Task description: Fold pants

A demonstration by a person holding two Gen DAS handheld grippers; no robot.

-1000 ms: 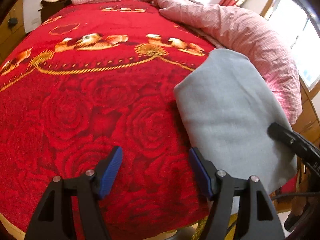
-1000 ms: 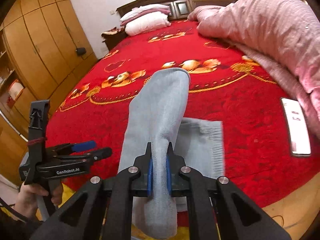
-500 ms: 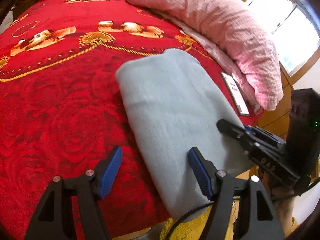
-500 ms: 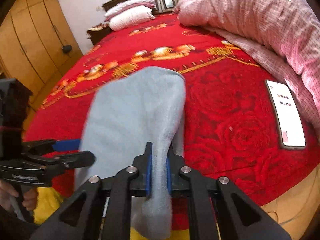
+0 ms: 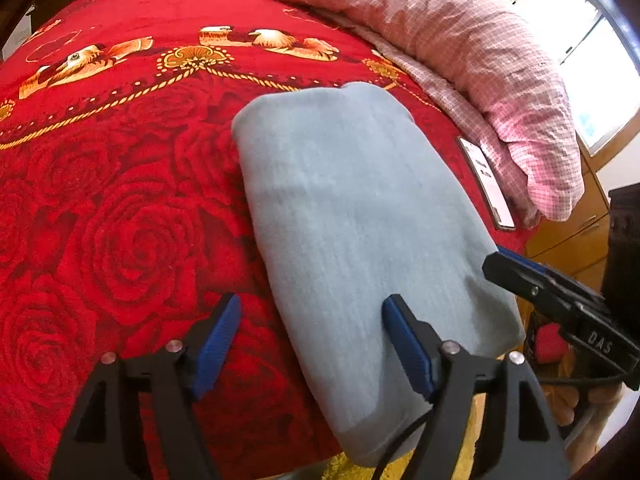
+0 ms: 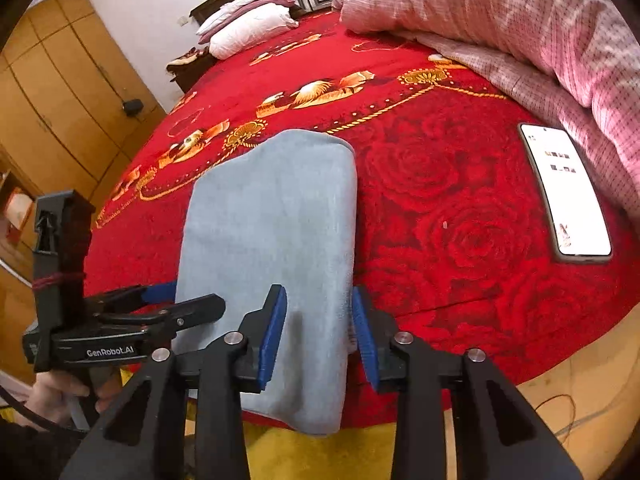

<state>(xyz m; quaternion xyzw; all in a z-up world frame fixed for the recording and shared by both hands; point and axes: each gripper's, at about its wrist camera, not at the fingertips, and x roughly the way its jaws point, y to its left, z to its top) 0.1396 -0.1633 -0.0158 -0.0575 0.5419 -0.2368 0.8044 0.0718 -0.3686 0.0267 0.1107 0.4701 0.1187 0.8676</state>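
Observation:
Grey-blue pants (image 5: pixel 352 208) lie folded into a long flat bundle on the red rose bedspread (image 5: pixel 120 220), their near end hanging over the bed's edge. My left gripper (image 5: pixel 310 320) hovers over the near left edge of the pants, jaws opening wide, pads clear of the cloth. In the right wrist view the pants (image 6: pixel 272 220) run away from me, and my right gripper (image 6: pixel 319 300) straddles their near right edge. Its jaws are opening, with the cloth between the blue pads but not pinched. The left gripper (image 6: pixel 180 304) shows there at the pants' left edge, and the right gripper (image 5: pixel 500 264) shows in the left wrist view.
A phone (image 6: pixel 564 192) lies screen-up on the bedspread to the right of the pants. A pink checked quilt (image 6: pixel 520 20) is heaped along the right side. Pillows (image 6: pixel 252 28) sit at the headboard, a wooden wardrobe (image 6: pixel 60 100) stands at the left, and a hand (image 6: pixel 52 396) holds the left gripper.
The right gripper was shut on a raised fold of the pants; its jaws have come apart and the pants have settled flat. The left gripper has shifted right, over the pants' edge.

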